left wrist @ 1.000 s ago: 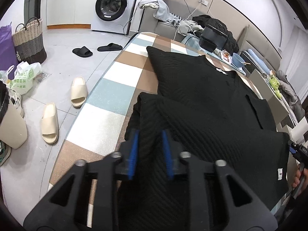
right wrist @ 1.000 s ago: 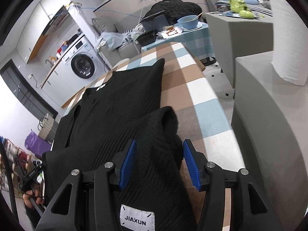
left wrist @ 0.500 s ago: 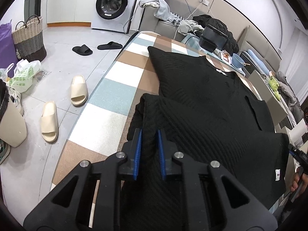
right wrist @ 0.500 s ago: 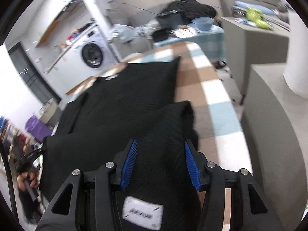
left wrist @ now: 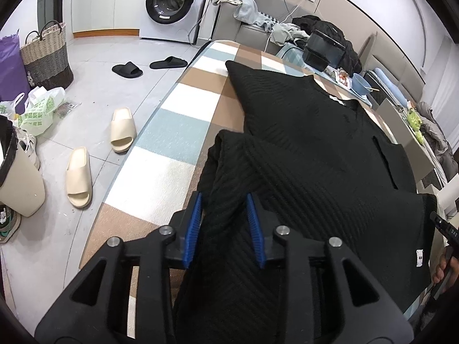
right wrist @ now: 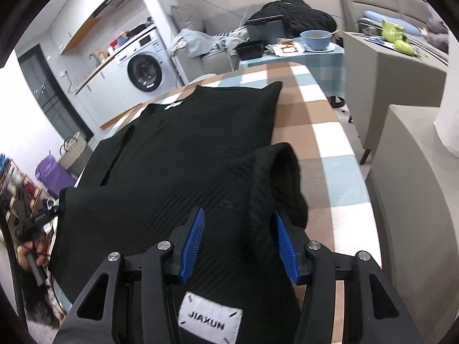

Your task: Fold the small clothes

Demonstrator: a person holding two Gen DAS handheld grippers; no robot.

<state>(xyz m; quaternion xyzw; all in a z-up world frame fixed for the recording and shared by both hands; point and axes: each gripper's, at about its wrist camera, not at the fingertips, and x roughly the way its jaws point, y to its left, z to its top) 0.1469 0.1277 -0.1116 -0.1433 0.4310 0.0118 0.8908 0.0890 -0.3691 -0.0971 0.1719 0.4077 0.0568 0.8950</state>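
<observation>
— Where's the garment?

— The black ribbed top lies spread on the checked tablecloth, collar end away from both cameras; its near hem is folded up over the body, and a bunched edge of that fold sits between each pair of blue pads; a white label reading JIAXUN shows on the cloth under the right tool.

— And the left gripper?

— Its jaws have just been opening; the fabric runs between the pads, touching them or nearly so, and the gap is wider than half a second ago (whether they press now I cannot tell).

— The right gripper?

— Jaws partly apart, with a thick roll of the knit filling the gap and lying against both pads; it looks clamped on the top.

— Anything round the table?

— Beyond the far end there is a washing machine by white cupboards; cream slippers and black slippers lie on the tiled floor to the left, near a woven basket; a blue bowl stands on a second table behind; a hand holding the other tool shows at the left edge of the right view.
</observation>
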